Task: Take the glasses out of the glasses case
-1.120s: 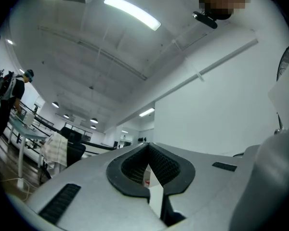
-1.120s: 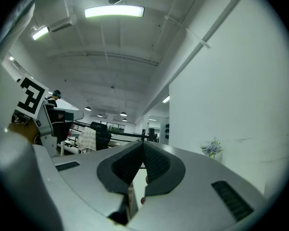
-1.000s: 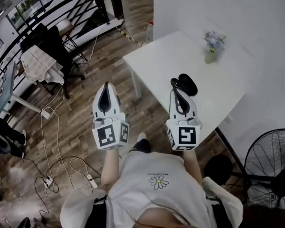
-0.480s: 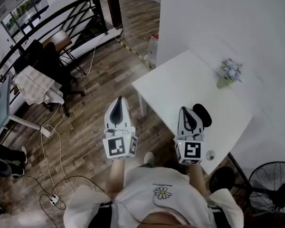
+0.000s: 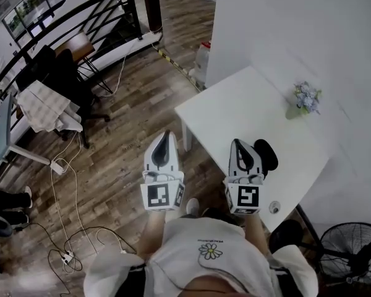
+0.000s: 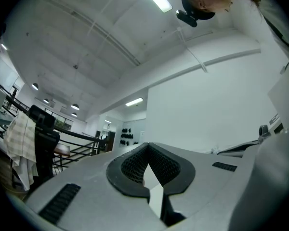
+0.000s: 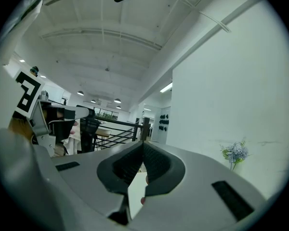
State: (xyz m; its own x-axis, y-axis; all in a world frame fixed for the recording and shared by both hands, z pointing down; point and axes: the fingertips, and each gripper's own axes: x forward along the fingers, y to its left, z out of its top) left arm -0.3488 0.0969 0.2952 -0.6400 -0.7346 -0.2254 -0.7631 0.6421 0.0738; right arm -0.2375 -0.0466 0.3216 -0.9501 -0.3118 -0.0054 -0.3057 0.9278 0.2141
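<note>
1. The left claw (image 5: 166, 136) hangs off the bench (image 5: 235, 107), over the wooden floor (image 5: 111, 166). In the left gripper view its jaws are pressed together with nothing between them.
2. The right claw (image 5: 237, 145) sits above the bench edge nearest the person. Its jaws also meet at the tips and hold nothing.
3. The glasses case (image 5: 265, 154) is a dark rounded shape lying on the bench, close to that near edge and just beside the right claw. The head view does not show whether its lid is up or down, and no glasses can be seen. A small vase of flowers (image 5: 305, 99) stands well apart, by the far edge.
4. My judgement is that the task has not begun and this is the approach to the case.
5. To do it well, spread both claws before they reach the case, and bring the left one in over the bench so both can work on it.
6. Let one claw pin the lower shell flat while the other takes the lid at the side opposite the hinge, so find that side first.
7. The case lies near the edge, so press down on it rather than pushing it sideways, or it could slide off.
8. Once it is open, pinch the glasses by the bridge or an arm, not by a lens.
</note>
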